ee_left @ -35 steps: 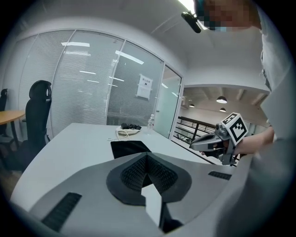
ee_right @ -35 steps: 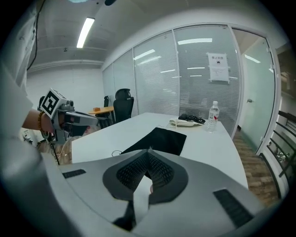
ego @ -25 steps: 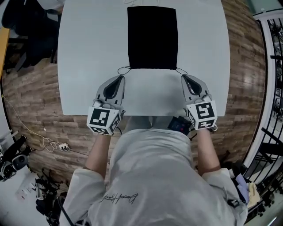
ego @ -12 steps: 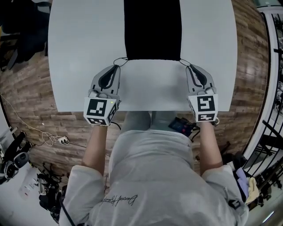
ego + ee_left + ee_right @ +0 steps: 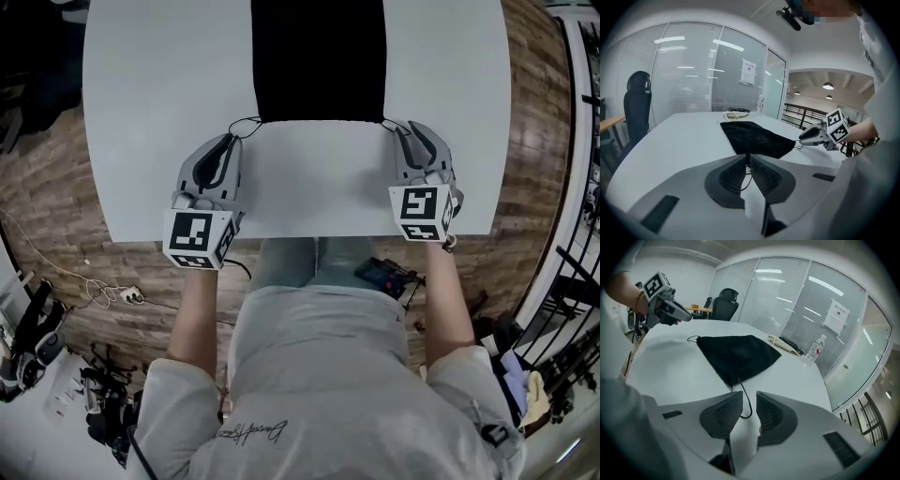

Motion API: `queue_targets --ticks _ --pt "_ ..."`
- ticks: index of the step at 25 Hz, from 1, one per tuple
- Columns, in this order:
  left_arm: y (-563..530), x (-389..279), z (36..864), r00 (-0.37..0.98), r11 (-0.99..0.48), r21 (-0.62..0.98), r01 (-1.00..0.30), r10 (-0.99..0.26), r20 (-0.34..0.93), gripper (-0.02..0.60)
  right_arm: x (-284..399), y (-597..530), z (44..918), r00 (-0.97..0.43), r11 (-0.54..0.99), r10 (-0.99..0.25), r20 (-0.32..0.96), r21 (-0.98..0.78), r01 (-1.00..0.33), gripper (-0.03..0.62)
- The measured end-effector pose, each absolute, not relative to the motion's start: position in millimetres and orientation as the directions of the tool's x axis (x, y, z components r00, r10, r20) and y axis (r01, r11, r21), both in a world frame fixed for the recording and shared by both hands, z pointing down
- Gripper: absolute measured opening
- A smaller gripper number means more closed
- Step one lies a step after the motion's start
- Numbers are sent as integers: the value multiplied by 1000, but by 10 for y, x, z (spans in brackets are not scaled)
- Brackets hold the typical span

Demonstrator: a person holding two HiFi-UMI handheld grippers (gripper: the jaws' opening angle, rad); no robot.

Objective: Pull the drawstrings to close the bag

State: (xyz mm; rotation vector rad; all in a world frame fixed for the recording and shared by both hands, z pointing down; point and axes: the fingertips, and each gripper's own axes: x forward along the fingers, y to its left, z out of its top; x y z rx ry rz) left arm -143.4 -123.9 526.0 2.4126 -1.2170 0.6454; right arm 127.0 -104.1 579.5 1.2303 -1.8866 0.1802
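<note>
"What's around?"

"Wood floor (image 5: 56,187), a white table (image 5: 159,112), and the black bag (image 5: 319,56) flat at its middle. Nothing is in the way."

"The claws?"

"The left gripper (image 5: 748,157) has just been loosening, with the left drawstring (image 5: 746,180) slack between its jaws. The right gripper (image 5: 749,399) is released around the right drawstring (image 5: 750,406). Only the gripper views show the office chair (image 5: 638,108) and the water bottle (image 5: 814,350)."

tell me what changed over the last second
Both grippers sank toward the table by the bag's near corners. The left gripper's jaws have just been opening, a drawstring loop between them; the right gripper stands open around the other loop. The bag stayed flat.
</note>
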Motion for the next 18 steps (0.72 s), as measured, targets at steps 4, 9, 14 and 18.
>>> queue_targets --ticks 4,9,14,18 --pt "-1216 -1431 5305 516 -554 109 -825 -661 545 34 1250 -1059 5897 -142 527 -679 720 343 -778 110" --pt "-1173 -1407 5314 515 -557 107 -824 -657 551 34 1287 -1113 5959 -109 513 -698 708 388 -766 110" --pt "-1152 -1416 5381 505 -562 86 -823 -654 562 34 1330 -1173 5997 -87 487 -726 682 421 -766 87" --pt "-1201 -1463 5427 494 -570 55 -820 -657 569 34 1338 -1224 5960 -66 453 -753 655 443 -774 37"
